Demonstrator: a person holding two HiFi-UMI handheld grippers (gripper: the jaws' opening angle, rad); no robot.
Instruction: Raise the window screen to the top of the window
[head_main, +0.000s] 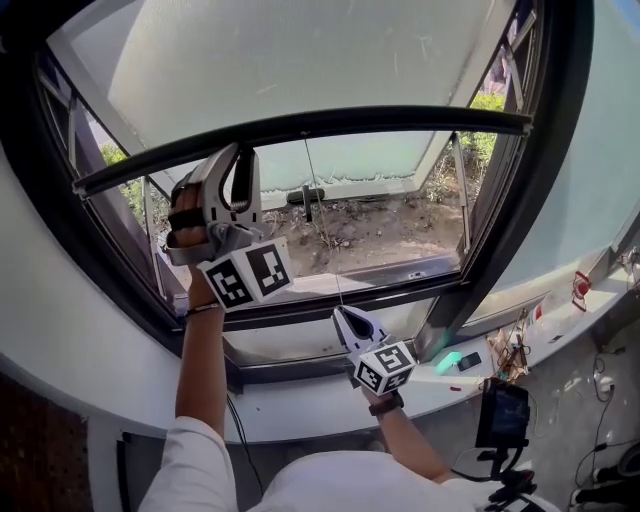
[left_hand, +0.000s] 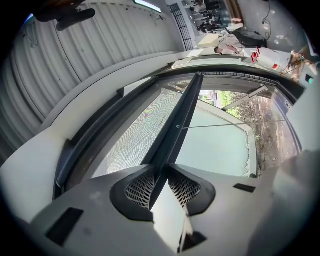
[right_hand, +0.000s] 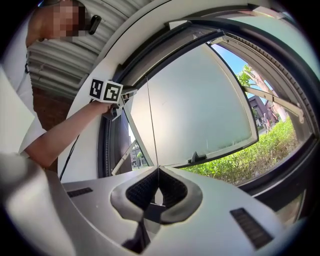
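The window screen (head_main: 300, 50) is a pale mesh that ends in a black bottom bar (head_main: 400, 121) slanting across the window opening. My left gripper (head_main: 228, 162) is shut on that bar near its left end. In the left gripper view the bar (left_hand: 182, 115) runs straight out from between the pads (left_hand: 137, 187). A thin pull cord (head_main: 322, 220) hangs from the bar's middle down to my right gripper (head_main: 341, 313), which is shut on it. In the right gripper view the cord (right_hand: 152, 120) rises from the closed jaws, and the left gripper (right_hand: 116, 102) shows at the bar.
Behind the screen a glass sash (head_main: 350, 165) swings outward over dirt and plants. The dark window frame (head_main: 545, 150) surrounds the opening. A white sill (head_main: 300, 405) holds small items at the right (head_main: 455, 362). A dark device on a stand (head_main: 503, 415) is at the lower right.
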